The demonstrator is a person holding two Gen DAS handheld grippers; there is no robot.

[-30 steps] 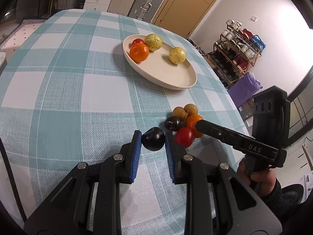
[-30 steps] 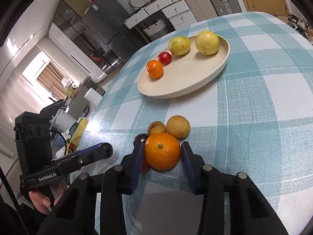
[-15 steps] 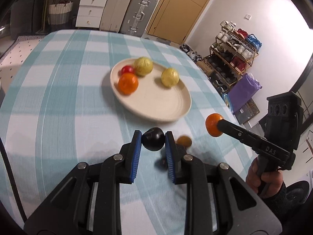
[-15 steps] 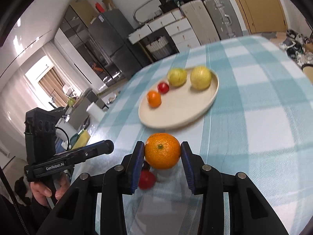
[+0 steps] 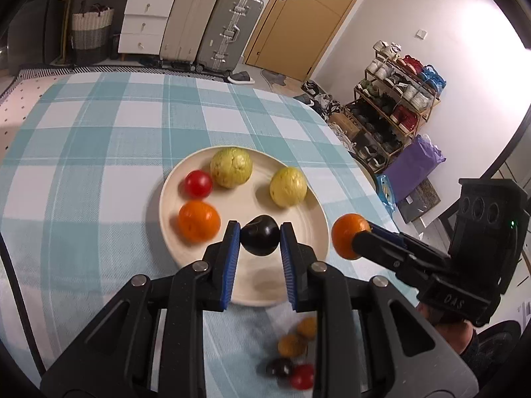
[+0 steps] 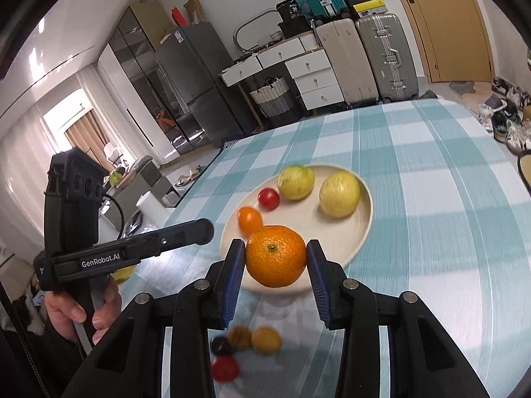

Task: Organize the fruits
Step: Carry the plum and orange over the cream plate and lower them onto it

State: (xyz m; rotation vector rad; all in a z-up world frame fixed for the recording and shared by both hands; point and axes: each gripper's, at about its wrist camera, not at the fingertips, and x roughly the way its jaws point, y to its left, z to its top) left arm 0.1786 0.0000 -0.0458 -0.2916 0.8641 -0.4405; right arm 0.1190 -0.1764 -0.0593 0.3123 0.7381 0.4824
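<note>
The left gripper pinches a dark plum above the near part of the cream plate. The right gripper clamps an orange over the plate's near rim, with four small fruits lying on the checked tablecloth beneath its fingers.

Change record: both held fruits lifted from the worktop and carried to the plate.

Left gripper, with dark plum, formerly low beside the fruit cluster, now above the near part of the plate. Right gripper, with orange, raised from the cluster to the plate's near rim. Remaining small fruits now lie behind and below both jaws.
</note>
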